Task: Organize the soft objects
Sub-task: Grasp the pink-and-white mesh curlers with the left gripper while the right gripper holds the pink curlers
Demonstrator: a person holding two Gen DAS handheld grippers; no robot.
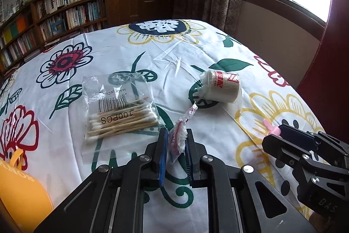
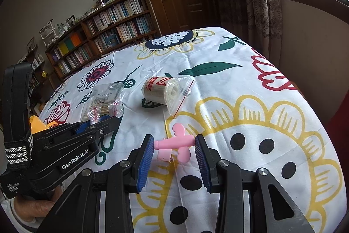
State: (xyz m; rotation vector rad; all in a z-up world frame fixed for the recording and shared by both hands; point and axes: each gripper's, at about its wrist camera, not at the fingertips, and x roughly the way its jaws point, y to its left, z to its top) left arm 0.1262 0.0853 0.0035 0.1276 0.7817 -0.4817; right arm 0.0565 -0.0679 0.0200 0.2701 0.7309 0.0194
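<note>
Left claw [image 1: 176,141] pinches only a crinkly plastic bag [image 1: 179,138], which could slip; right claw [image 2: 173,151] gapes round the pink toy [image 2: 174,143], ungripped.

"100PCS" on swab bag [image 1: 118,110]

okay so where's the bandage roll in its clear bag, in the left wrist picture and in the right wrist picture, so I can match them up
Left wrist view: the bandage roll lies right of centre on the flowered cloth, beyond the left gripper.
Right wrist view: the same bandage roll lies centre-left, beyond the right gripper.
Shared landmark: the cotton swab bag, left of the roll in both views.
</note>
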